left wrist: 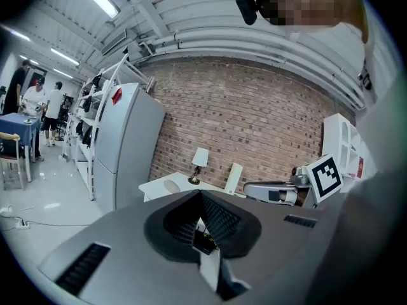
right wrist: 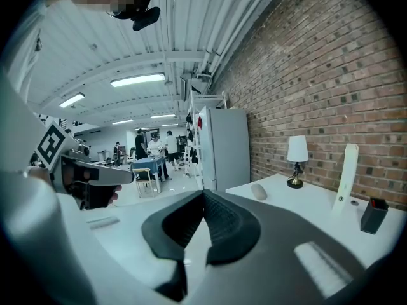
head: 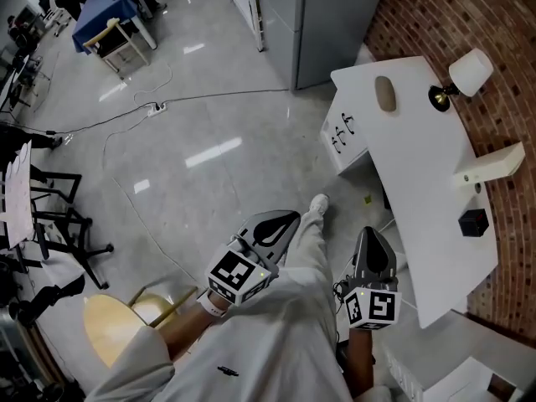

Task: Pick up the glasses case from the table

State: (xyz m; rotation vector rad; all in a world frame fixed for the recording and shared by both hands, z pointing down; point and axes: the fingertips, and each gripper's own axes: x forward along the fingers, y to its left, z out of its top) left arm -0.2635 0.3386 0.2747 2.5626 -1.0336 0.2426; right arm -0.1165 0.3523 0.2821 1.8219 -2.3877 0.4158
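Glasses case (head: 385, 93) lies near the far end of the white bench (head: 419, 182), close to the lamp (head: 461, 78).
Left gripper (head: 287, 219) and right gripper (head: 369, 234) hover off the bench's long edge, well apart from the case, each with its jaws pressed together on nothing.

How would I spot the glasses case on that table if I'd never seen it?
Find the long white table along the brick wall. At its far end, near the small lamp, lies the glasses case. It is the only flat, beige, oval thing there; the black box is square and dark.
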